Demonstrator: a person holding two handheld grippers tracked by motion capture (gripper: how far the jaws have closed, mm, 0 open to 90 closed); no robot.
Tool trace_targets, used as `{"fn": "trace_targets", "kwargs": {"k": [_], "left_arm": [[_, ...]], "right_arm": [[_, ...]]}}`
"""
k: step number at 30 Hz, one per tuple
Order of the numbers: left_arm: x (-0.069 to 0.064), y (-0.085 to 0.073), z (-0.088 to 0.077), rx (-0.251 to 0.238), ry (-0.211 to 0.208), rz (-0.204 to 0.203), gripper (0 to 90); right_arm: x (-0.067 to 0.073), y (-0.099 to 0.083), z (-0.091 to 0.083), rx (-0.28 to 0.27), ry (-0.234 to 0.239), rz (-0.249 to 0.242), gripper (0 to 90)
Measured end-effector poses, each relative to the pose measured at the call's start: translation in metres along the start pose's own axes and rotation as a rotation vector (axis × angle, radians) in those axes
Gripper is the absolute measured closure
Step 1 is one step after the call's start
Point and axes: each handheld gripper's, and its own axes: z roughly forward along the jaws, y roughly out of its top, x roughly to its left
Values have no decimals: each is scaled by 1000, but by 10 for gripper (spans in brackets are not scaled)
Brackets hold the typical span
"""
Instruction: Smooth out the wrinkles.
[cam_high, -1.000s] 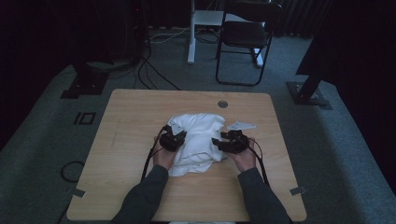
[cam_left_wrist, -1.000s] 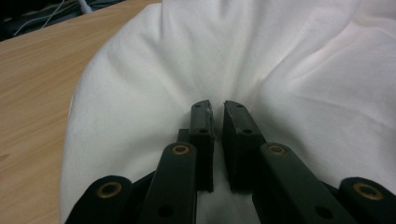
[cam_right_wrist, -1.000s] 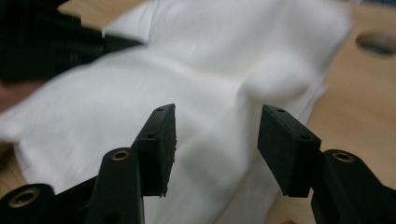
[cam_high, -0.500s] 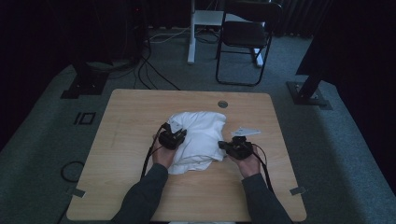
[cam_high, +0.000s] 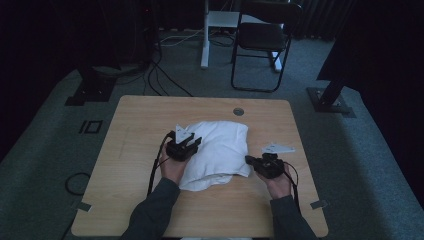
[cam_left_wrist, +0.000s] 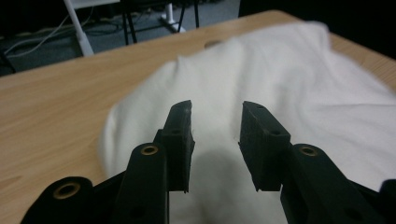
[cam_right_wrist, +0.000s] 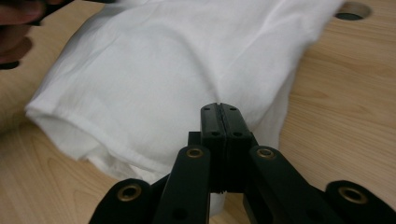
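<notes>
We count two grippers, one white cloth, one table, and beyond it one chair. Nearest us in the high view, our two forearms come in over the table's near edge. The right gripper sits just off the cloth's right edge near its near-right corner; in the right gripper view its jaws are clenched flat together, and whether a thin bit of hem is caught between them we cannot tell, as the cloth's edge passes just beneath the tips. The left gripper hovers over the left part of the white cloth; its jaws have just been opening and stand apart with a clear gap, nothing pinched between them, the fabric lying below. The cloth lies bunched and folded at the middle of the table, its near edge drooping in a rounded fold toward us, its far-right corner near the single round hole in the tabletop. Bare wood lies on every side of the cloth: a wide strip to the left, a narrower one to the right, and a band along the far edge. Farther off on the floor stands the dark chair.
</notes>
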Motion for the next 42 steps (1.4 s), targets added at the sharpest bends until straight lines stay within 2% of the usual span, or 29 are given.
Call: {"fn": "trace_targets", "kwargs": {"k": [3, 5, 7, 9, 10, 12, 14, 15, 18, 21, 23, 24, 25, 27, 28, 29, 31, 32, 34, 36, 38, 42], "left_arm": [[0, -1, -5, 8, -12, -12, 641], [0, -5, -9, 24, -43, -45, 640], [-5, -11, -12, 38, -82, -68, 638], [-13, -17, -11, 61, -116, -64, 631], [-19, -22, -8, 79, -115, -35, 625], [-23, -27, -3, 105, -91, 14, 617], [-19, -28, 1, 109, -87, -6, 617], [-16, -28, 2, 114, -80, -4, 616], [-7, -26, 9, 129, -13, 20, 609], [5, -22, 16, 134, 28, -2, 609], [11, -18, 19, 132, 37, -24, 608], [12, -15, 16, 125, 34, -37, 608], [11, -13, 11, 110, 27, -40, 608], [7, -11, 1, 73, -4, -42, 603], [2, -9, -7, 49, -23, -32, 601], [-1, -9, -12, 38, -35, -27, 601], [-12, -10, -21, 14, -77, -20, 602], [-18, -12, -23, 13, -95, -16, 602], [-30, -17, -25, 19, -135, -1, 602], [-41, -25, -25, 29, -176, 5, 603], [-50, -33, -23, 56, -207, 18, 604], [-56, -51, -11, 129, -229, 21, 609]], "right_arm": [[-4, -3, -3, 2, -20, 4, 897], [-7, -9, 4, 69, -83, -30, 897], [-10, -14, 10, 93, -92, -33, 897], [-12, -17, 20, 123, -95, -33, 897], [-12, -18, 24, 138, -98, -39, 896], [-9, -21, 36, 180, -105, -64, 897], [-3, -23, 48, 212, -111, -97, 897], [1, -24, 53, 223, -113, -115, 897], [10, -25, 58, 229, -89, -130, 896], [22, -25, 63, 233, -35, -160, 892], [27, -23, 65, 233, -16, -167, 880], [28, -22, 65, 227, -20, -165, 842], [28, -19, 61, 206, -27, -156, 766], [26, -11, 48, 117, -42, -134, 619], [25, -8, 42, 74, -54, -122, 577], [21, 0, 33, 1, -79, -103, 524], [15, 12, 25, -78, -90, -69, 472], [13, 17, 25, -89, -82, -60, 451], [11, 25, 33, -86, -68, -84, 412], [11, 29, 46, -60, -63, -103, 397], [9, 30, 62, -26, -78, -115, 392], [-5, 28, 94, 52, -98, -57, 404]]}}
